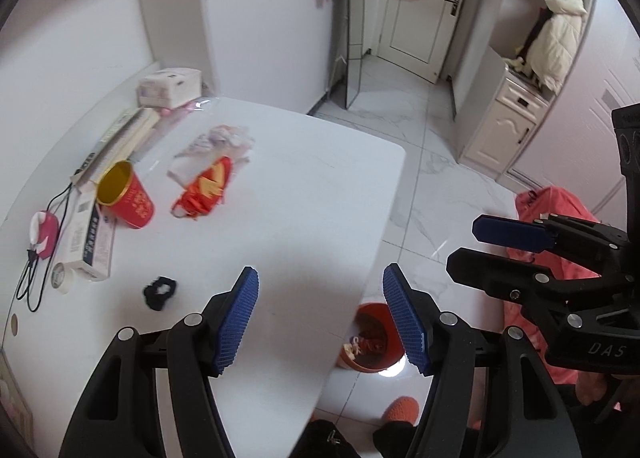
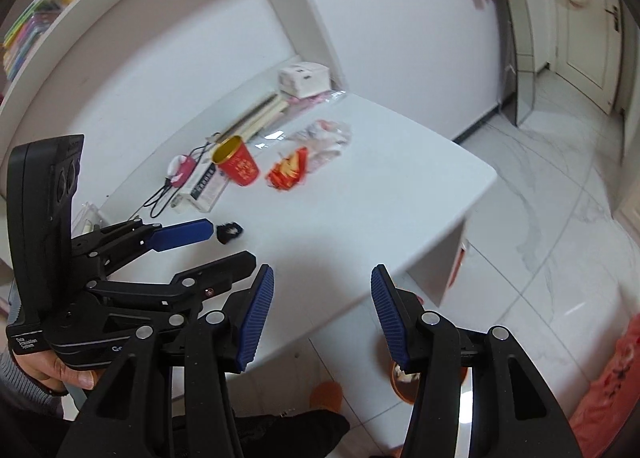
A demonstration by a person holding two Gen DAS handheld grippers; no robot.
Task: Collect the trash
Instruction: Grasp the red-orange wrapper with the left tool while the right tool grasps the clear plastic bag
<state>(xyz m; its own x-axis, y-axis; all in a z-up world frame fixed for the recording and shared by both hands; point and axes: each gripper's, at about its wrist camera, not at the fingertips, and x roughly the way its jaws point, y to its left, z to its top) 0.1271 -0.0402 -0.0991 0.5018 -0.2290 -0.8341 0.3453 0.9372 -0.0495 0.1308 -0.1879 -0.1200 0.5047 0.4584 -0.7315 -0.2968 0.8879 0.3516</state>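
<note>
Left gripper and right gripper both spread, empty, above near corner of white rectangular table. Bare tabletop ahead. Crumpled red-and-gold wrapper far ahead-left, long axis pointing away; red paper cup beside it, tipped. Orange round bin on floor below jaws, beyond table edge. "DAS" readable on right gripper.

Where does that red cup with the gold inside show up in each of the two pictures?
Left wrist view: the red cup lies tipped at the table's left side, beside the boxes.
Right wrist view: the red cup sits upper middle, left of centre.
Shared landmark: the red wrapper just right of it.
</note>
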